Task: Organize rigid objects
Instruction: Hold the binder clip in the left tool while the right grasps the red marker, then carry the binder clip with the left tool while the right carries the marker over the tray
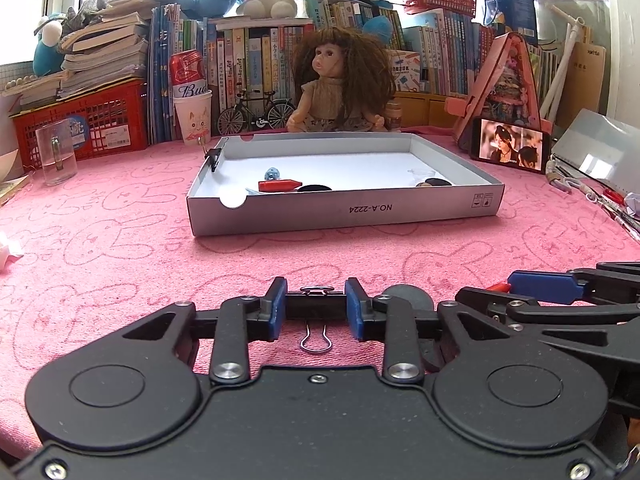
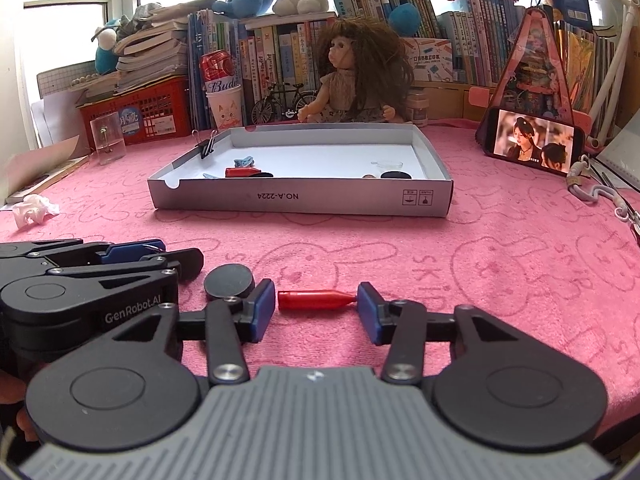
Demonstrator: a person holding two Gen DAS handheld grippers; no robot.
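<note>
My left gripper (image 1: 316,308) is shut on a black binder clip (image 1: 316,305); its wire handles stick out front and back, low over the pink cloth. A black disc (image 1: 408,295) lies just right of it. In the right wrist view my right gripper (image 2: 316,310) holds a red bullet-shaped piece (image 2: 314,299) lengthwise, a blue pad touching each end, shut on it. The black disc (image 2: 229,280) lies at its left finger, and the left gripper (image 2: 160,254) is beside it. Ahead stands a white cardboard tray (image 1: 344,212) (image 2: 300,198) holding small items.
In the tray lie another red piece (image 1: 278,185), black discs and a blue trinket; a binder clip (image 2: 206,146) grips its left rim. Behind stand a doll (image 1: 340,84), a phone (image 1: 510,145), a glass (image 1: 56,152), a paper cup, baskets and books. A crumpled tissue (image 2: 34,209) lies left.
</note>
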